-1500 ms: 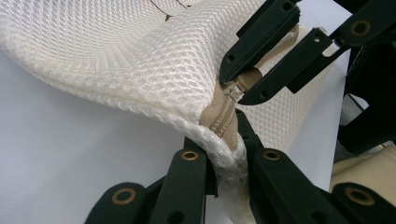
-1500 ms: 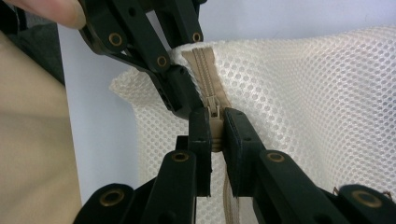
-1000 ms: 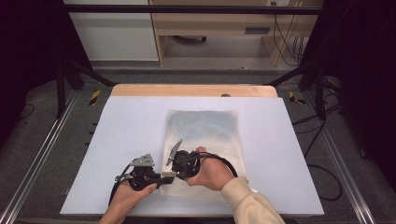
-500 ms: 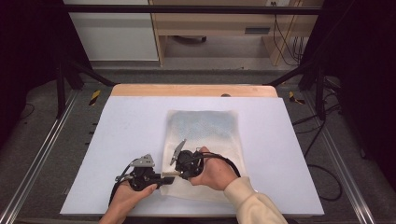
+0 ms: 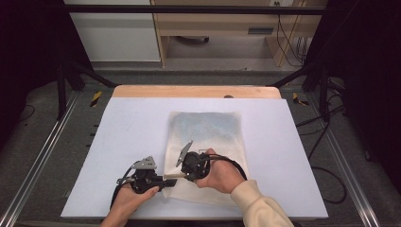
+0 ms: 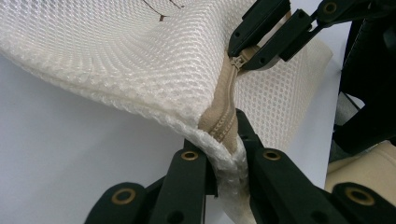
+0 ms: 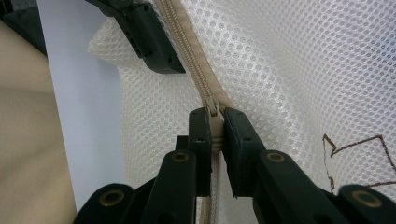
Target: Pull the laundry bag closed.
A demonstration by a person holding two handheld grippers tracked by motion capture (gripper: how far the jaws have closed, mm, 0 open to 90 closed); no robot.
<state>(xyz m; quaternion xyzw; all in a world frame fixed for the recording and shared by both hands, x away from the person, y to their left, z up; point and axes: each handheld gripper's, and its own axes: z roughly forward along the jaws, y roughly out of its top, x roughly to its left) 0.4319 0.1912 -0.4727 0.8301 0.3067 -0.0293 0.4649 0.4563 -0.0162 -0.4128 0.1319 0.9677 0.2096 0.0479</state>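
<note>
A white mesh bag with a beige zipper lies on the white table, its near left corner lifted. My left gripper is shut on that corner, pinching the zipper's end and the mesh. In the high view the left gripper sits at the bag's near left corner. My right gripper is shut on the zipper pull, a short way along the zipper from the left gripper. From above, the right gripper is just right of the left one.
A wooden strip runs along the table's far edge. Metal frame rails flank the table on both sides. Bare white surface lies left and right of the bag. A brown printed mark shows on the mesh.
My right gripper has shifted slightly to the right, away from the left gripper, and a short beige stretch of zipper now shows between them. The left hand has stayed put.
</note>
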